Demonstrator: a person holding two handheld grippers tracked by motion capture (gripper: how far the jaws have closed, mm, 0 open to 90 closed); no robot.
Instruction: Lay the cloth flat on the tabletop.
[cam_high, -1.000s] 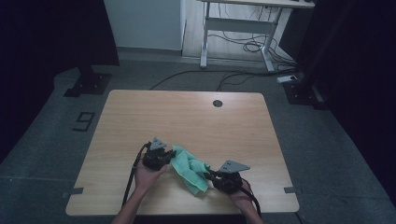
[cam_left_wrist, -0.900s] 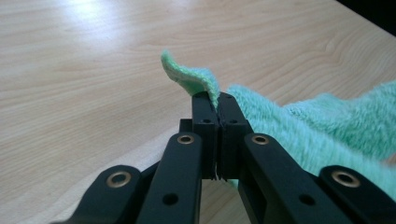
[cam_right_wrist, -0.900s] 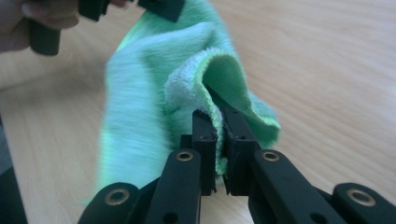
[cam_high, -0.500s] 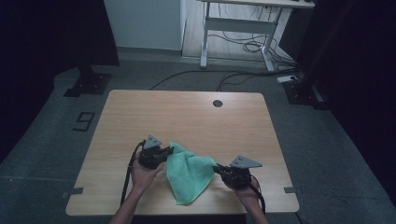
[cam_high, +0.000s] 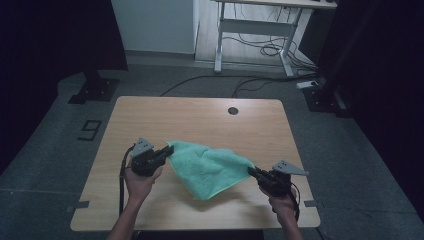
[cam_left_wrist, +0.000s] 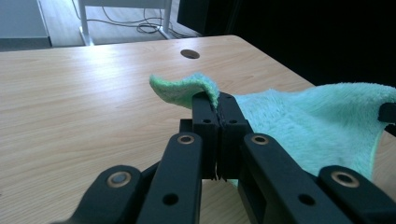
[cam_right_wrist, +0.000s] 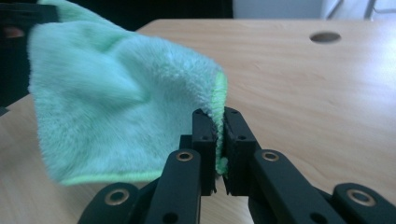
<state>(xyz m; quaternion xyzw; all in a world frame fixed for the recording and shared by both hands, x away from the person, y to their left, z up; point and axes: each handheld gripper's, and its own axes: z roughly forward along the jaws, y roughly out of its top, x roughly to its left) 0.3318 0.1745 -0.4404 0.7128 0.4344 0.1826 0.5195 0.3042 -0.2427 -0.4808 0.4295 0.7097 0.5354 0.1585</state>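
Cloth (cam_high: 210, 167) hangs over bare table (cam_high: 200, 112), nothing near

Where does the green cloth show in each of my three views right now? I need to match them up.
High view: the green cloth hangs spread between the left gripper and right gripper, near the table's front edge.
Left gripper view: centre to right, its corner pinched in the jaws.
Right gripper view: left and centre, its edge clamped in the jaws.
Shared landmark: the round hole in the tabletop.
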